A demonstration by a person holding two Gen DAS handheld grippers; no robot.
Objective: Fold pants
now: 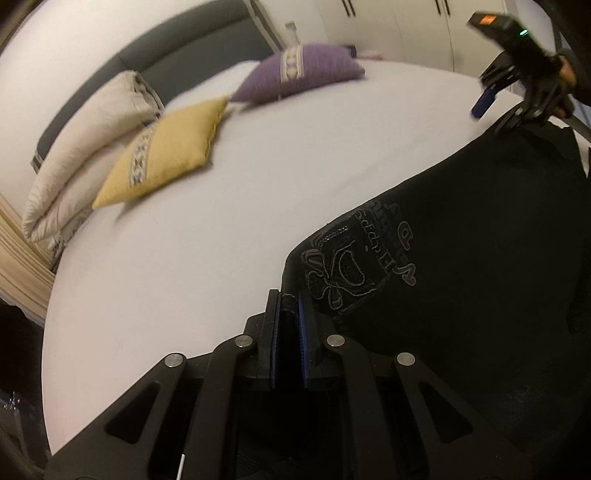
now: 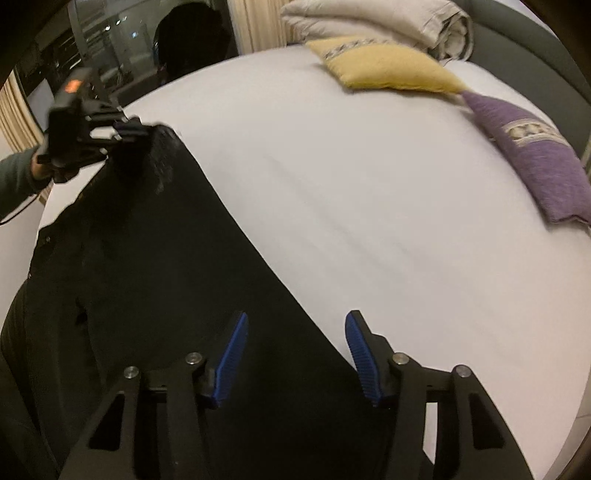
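Note:
Black pants [image 1: 461, 258] with a grey printed emblem lie across the white bed [image 1: 221, 221]. My left gripper [image 1: 290, 302] is shut on one corner of the pants and lifts it slightly. In the right wrist view the pants [image 2: 166, 277] stretch from the left gripper [image 2: 129, 129] down toward me. My right gripper [image 2: 295, 325] is open, its blue pads straddling the pants' edge, left pad over the cloth, right pad over the sheet. The right gripper also shows in the left wrist view [image 1: 491, 99], open above the far end of the pants.
A yellow cushion [image 1: 166, 151], a purple cushion [image 1: 299, 72] and stacked white pillows [image 1: 92, 140] lie near the grey headboard [image 1: 166, 48]. Curtains [image 2: 255, 22] and a dark window [image 2: 99, 48] stand beyond the bed. White wardrobe doors [image 1: 406, 26] are behind.

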